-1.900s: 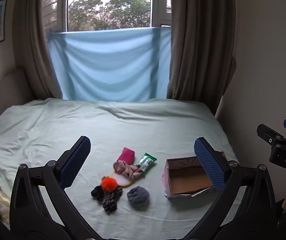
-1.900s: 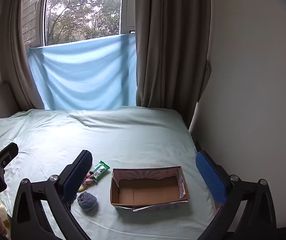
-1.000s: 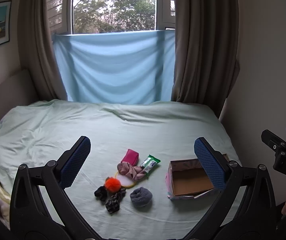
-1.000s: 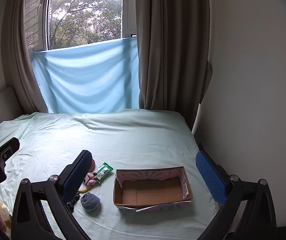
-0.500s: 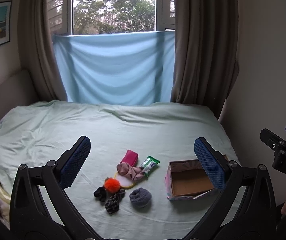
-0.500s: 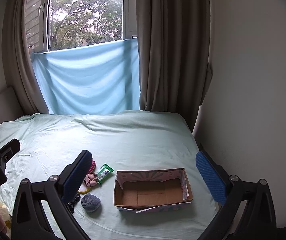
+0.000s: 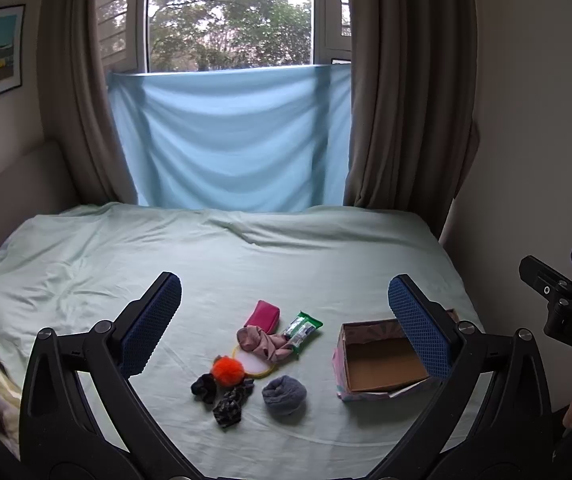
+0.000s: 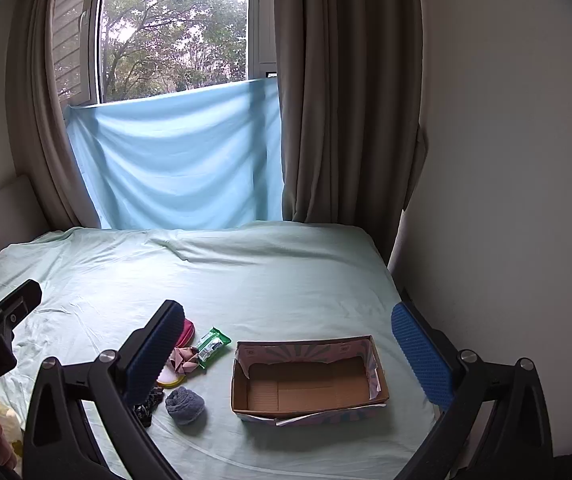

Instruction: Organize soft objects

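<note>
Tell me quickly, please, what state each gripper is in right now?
Left gripper: open, holding nothing, above the bed.
Right gripper: open, holding nothing.

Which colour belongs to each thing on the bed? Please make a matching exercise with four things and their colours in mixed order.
Things:
1. pompom
2. rolled sock
3. zip pouch
4. wipes packet

Colours:
a. green and white
b. grey-blue
c. orange
d. pink-red

Pairs: 1-c, 2-b, 3-d, 4-a
</note>
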A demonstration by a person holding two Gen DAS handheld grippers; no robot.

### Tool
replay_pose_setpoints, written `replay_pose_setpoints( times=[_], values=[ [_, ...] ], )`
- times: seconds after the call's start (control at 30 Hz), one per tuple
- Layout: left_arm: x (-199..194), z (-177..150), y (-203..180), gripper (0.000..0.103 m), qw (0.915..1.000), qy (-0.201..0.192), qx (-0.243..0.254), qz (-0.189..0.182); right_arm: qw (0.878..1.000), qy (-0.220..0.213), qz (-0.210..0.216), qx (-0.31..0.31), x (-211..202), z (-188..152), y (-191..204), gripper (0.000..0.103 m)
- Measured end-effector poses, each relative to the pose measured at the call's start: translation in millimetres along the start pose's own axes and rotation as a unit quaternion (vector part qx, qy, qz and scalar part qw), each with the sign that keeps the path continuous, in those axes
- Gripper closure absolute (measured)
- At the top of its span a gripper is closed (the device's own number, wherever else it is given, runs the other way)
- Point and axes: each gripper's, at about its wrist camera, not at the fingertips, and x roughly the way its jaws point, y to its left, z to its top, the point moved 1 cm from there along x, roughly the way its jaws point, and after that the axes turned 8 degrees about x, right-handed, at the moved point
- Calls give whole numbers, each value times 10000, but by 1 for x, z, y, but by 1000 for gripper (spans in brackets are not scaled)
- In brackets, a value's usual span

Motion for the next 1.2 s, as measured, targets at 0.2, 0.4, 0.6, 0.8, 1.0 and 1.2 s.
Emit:
replay_pose_setpoints(
  times=[0.2,0.4,0.6,0.8,1.0,1.2],
  values=[
    [-2,-1,0,0,10000,-5,13,-12,10000,2,2,-8,0,0,0,0],
    [-3,-1,1,0,10000,-16,19,8,10000,4,18,-46,-1,0,0,0],
    [-4,-1,1,0,10000,0,45,15,10000,8,32,-20,0,-1,-1,0],
    [-4,-2,2,0,10000,1,50,15,10000,2,55,-43,-1,-5,0,0],
    [-6,-4,2,0,10000,-8,27,19,10000,29,79,3,0,-5,0,0],
    [-7,-4,2,0,10000,-33,0,42,10000,31,85,6,0,-5,0,0]
  ],
)
